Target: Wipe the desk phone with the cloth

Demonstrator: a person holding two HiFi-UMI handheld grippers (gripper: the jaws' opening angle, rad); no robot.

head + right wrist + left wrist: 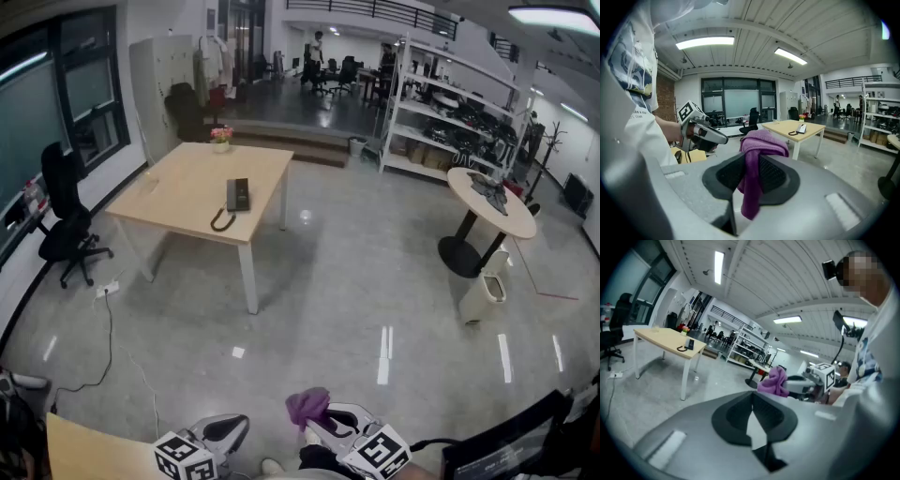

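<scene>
Between the jaws of my right gripper point(750, 176) I pinch a crumpled purple cloth point(761, 143); my left gripper point(752, 416) is closed, empty. Far ahead of both, the black desk phone point(238, 194) lies on the desk point(183, 183).

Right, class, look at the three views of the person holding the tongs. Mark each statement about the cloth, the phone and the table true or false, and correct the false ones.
1. The right tongs grip a purple cloth. True.
2. Both tongs hold cloth. False: the left tongs are shut on nothing.
3. The desk phone lies on the wooden table. True.
4. The cloth is touching the phone. False: it is held well away from the table.
</scene>
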